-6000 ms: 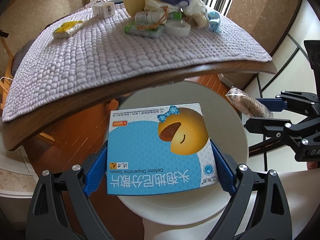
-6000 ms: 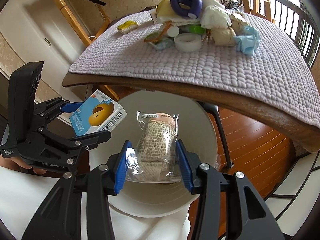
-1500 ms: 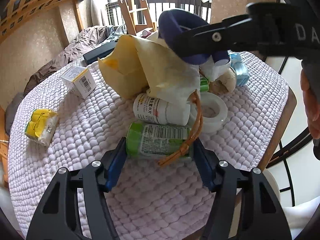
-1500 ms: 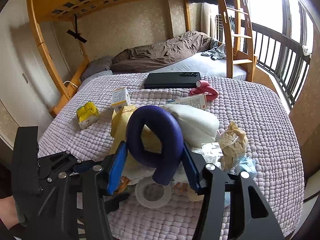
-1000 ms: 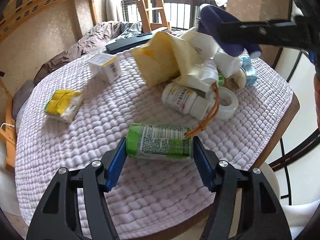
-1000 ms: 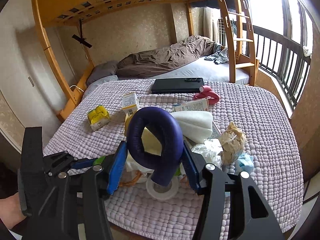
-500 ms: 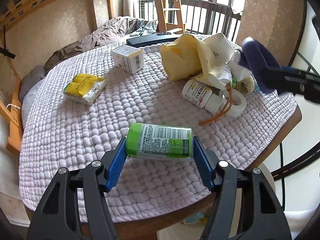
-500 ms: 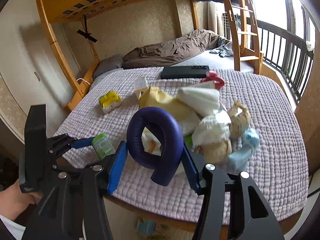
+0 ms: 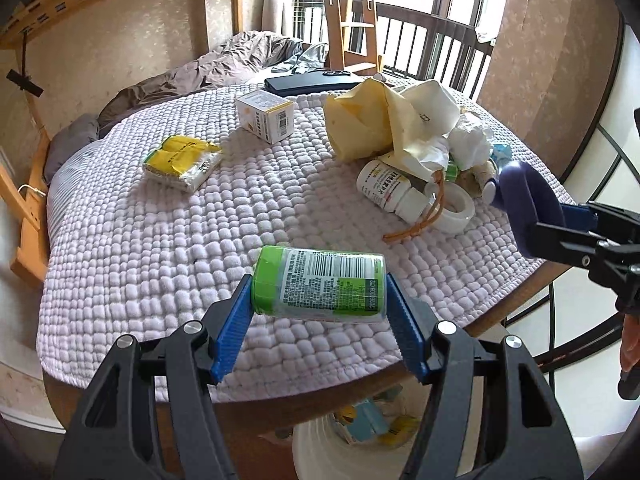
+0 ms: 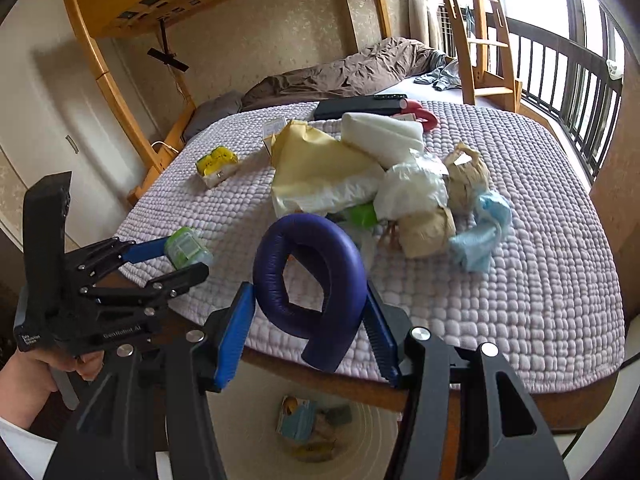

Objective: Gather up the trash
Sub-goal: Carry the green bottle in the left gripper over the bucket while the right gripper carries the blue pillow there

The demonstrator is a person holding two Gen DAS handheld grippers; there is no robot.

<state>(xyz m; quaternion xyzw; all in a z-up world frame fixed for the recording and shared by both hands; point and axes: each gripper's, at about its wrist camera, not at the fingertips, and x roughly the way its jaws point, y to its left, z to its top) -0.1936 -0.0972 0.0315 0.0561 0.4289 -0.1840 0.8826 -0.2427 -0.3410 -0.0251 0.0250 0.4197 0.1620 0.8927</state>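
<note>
My left gripper [image 9: 320, 300] is shut on a green-and-white bottle [image 9: 320, 286] lying crosswise between its blue pads, above the near edge of the quilted table [image 9: 160, 248]. The same bottle [image 10: 187, 248] and left gripper [image 10: 176, 258] show at the left of the right wrist view. My right gripper [image 10: 310, 300] is shut on a curled purple foam tube [image 10: 316, 276], seen again as the purple tube [image 9: 524, 200] at the right edge of the left wrist view. Below the table edge stands a white bin [image 10: 368, 432] with boxes inside; the same bin [image 9: 320, 448] shows under the left gripper.
A heap of trash stays on the table: yellow paper [image 9: 360, 128], a white pill bottle [image 9: 388, 190], a tape roll [image 9: 452, 208], a small box [image 9: 266, 114], a yellow packet [image 9: 182, 162], crumpled bags [image 10: 424, 192] and a blue wad [image 10: 480, 232]. A bunk bed stands behind.
Both grippers have drawn back from the heap toward the table's near edge with their loads. The orange cord has slipped off the green bottle, and the bin has come into view below.
</note>
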